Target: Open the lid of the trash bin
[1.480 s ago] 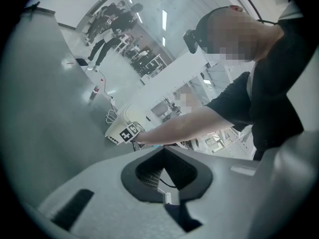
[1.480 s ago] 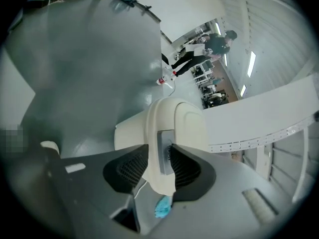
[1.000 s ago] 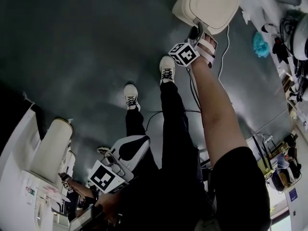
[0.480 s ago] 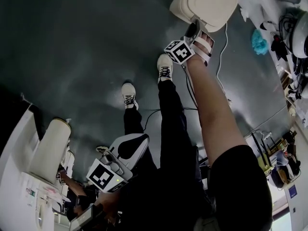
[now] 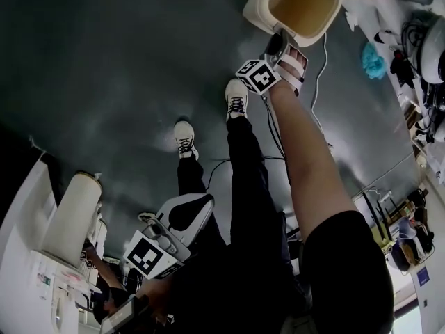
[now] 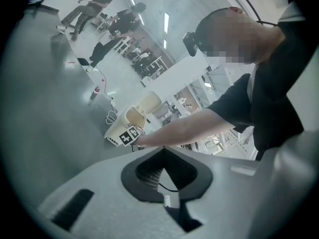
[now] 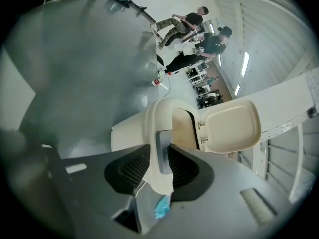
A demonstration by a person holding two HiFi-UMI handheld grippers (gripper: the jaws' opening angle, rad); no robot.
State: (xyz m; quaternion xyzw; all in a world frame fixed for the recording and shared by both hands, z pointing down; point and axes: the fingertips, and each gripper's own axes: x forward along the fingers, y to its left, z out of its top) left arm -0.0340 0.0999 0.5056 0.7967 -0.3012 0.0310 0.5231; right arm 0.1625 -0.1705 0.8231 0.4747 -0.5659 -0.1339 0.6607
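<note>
The cream trash bin [image 5: 261, 9] stands on the grey floor at the top of the head view, its brownish inside showing. Its lid [image 7: 232, 128] stands raised on the hinge behind the opening. My right gripper [image 5: 278, 44] is at the bin's front rim [image 7: 158, 116]; its jaws have just been closing and now press on that rim from both sides. The left gripper view shows the bin [image 6: 132, 118] far off with the lid [image 6: 149, 102] up. My left gripper [image 5: 195, 206] hangs low beside the person's legs, far from the bin, tips together on nothing.
The person's two shoes [image 5: 236, 96] stand just short of the bin. A white cable [image 5: 321, 75] trails across the floor on the right. A blue cloth [image 5: 373, 60] and cluttered benches [image 5: 424, 40] line the right edge. White machines [image 5: 73, 218] stand at the lower left.
The bin's lid was down in both earlier frames and has now swung up and back, baring the inside. Both grippers have stayed almost where they were.
</note>
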